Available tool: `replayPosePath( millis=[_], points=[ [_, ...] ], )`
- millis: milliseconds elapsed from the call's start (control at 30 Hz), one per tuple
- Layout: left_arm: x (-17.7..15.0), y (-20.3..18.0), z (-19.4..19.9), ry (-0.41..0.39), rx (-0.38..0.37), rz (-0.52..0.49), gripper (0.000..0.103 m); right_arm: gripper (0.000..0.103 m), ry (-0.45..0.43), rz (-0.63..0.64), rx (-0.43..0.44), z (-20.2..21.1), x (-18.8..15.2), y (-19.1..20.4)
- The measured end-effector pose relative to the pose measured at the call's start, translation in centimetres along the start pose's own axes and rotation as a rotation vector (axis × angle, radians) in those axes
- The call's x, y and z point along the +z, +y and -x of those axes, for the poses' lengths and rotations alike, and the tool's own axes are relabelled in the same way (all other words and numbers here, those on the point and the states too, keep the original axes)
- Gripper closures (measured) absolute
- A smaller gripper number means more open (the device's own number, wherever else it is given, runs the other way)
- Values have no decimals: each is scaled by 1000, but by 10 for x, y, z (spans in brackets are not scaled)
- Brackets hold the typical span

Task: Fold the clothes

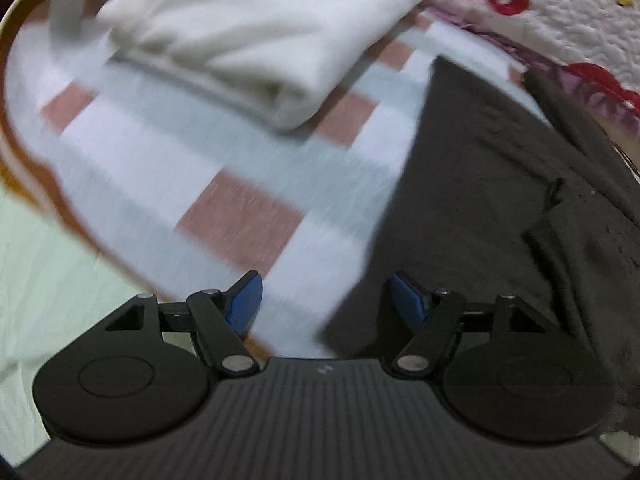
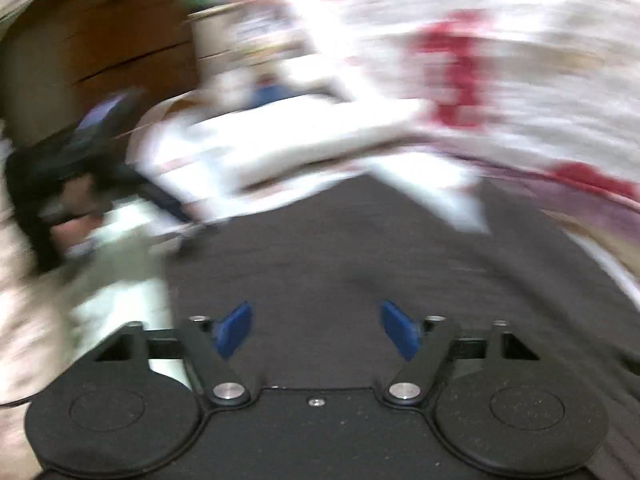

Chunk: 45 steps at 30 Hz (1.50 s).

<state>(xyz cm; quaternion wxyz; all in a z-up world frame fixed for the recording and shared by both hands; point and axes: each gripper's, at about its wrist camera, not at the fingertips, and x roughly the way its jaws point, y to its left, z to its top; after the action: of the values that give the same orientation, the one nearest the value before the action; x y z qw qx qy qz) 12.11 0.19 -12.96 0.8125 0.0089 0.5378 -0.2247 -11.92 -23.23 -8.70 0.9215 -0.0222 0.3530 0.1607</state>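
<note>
Left gripper (image 1: 324, 300) hangs with its blue pads spread wide and empty, right over the edge where the dark grey garment (image 1: 472, 184) meets the pink-and-white checked blanket (image 1: 168, 152). A folded cream garment (image 1: 256, 36) sits on that blanket, toward its far side. Right gripper (image 2: 316, 330) is spread too, empty above the dark cloth (image 2: 340, 248); the smeared black shape at left is probably the other gripper.

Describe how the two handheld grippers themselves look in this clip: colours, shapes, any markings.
Both match: the left gripper and right gripper have blue finger pads on black linkage arms with silver pivot pins, two round black discs, and a black body. The left body is ribbed; the right looks smooth and dusty with a small centre screw. No cables or sleeves visible.
</note>
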Motion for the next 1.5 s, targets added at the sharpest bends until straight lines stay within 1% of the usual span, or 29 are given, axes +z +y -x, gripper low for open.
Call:
replayPosePath(
  millis=[33,67,100,133,167,200,267,333,400,433,467,533,667,733,800,867,967,1033,1067,1167,1200,1233,1267,1300,1333,1400,1433,1500],
  points=[
    [0,8,2,7,-60,53,32,82,34,69,21,-11,0,16],
    [0,17,6,5,-134,108,32,82,69,139,37,-23,0,32],
    [0,23,9,-1,-187,148,32,82,78,170,32,-28,-1,37],
    [-1,27,11,-7,-218,174,32,82,84,195,24,-33,-2,40],
    [-3,31,12,-6,-232,190,32,75,90,221,16,-37,-3,43],
    [-5,32,11,6,-235,201,32,70,95,246,8,-42,-4,47],
    [-8,33,4,47,-234,223,32,53,107,297,-8,-51,-7,53],
    [-7,31,-1,72,-238,222,32,50,118,348,-24,-60,-9,60],
    [-5,25,-3,72,-233,204,32,51,130,399,-40,-69,-11,66],
    [-5,22,-3,71,-229,197,32,67,135,425,-48,-73,-13,69],
    [-5,21,-3,68,-229,193,32,92,120,346,-46,-70,-8,57],
    [-4,20,-1,49,-242,186,32,94,85,163,-42,-63,2,29],
    [-3,15,16,-41,-309,143,32,94,15,-203,-31,-48,23,-26],
    [-4,6,20,-50,-344,101,29,94,16,-347,-32,-46,15,-55],
    [-4,-3,23,-52,-378,57,29,94,37,-442,-34,-48,5,-72],
    [-6,-17,24,-40,-420,-14,28,94,39,-516,-19,-49,-5,-81],
    [-7,-33,23,-15,-516,-84,25,93,31,-536,-5,-51,-11,-81],
    [-7,-43,20,-16,-506,-107,19,93,25,-521,0,-53,-12,-78],
    [-6,-46,16,-4,-486,-89,19,92,22,-511,3,-53,-12,-77],
    [1,-46,-2,39,-418,6,19,91,13,-496,19,-54,-13,-75],
    [3,-45,-8,49,-396,39,23,91,9,-493,27,-54,-13,-75],
    [4,-45,-11,47,-388,48,37,91,6,-491,35,-54,-13,-75],
    [3,-45,-7,24,-388,40,53,91,3,-485,43,-53,-14,-73],
    [2,-45,0,-8,-387,30,90,91,1,-479,51,-53,-14,-71],
    [1,-45,7,-40,-387,20,95,91,-1,-474,59,-52,-14,-69],
    [-1,-45,20,-104,-385,-1,97,91,-5,-462,75,-50,-14,-64],
    [-3,-42,24,-116,-378,6,97,91,-7,-456,83,-49,-14,-62],
    [-7,-35,31,-121,-357,37,98,91,-30,-395,129,-42,-10,-50]
  ],
)
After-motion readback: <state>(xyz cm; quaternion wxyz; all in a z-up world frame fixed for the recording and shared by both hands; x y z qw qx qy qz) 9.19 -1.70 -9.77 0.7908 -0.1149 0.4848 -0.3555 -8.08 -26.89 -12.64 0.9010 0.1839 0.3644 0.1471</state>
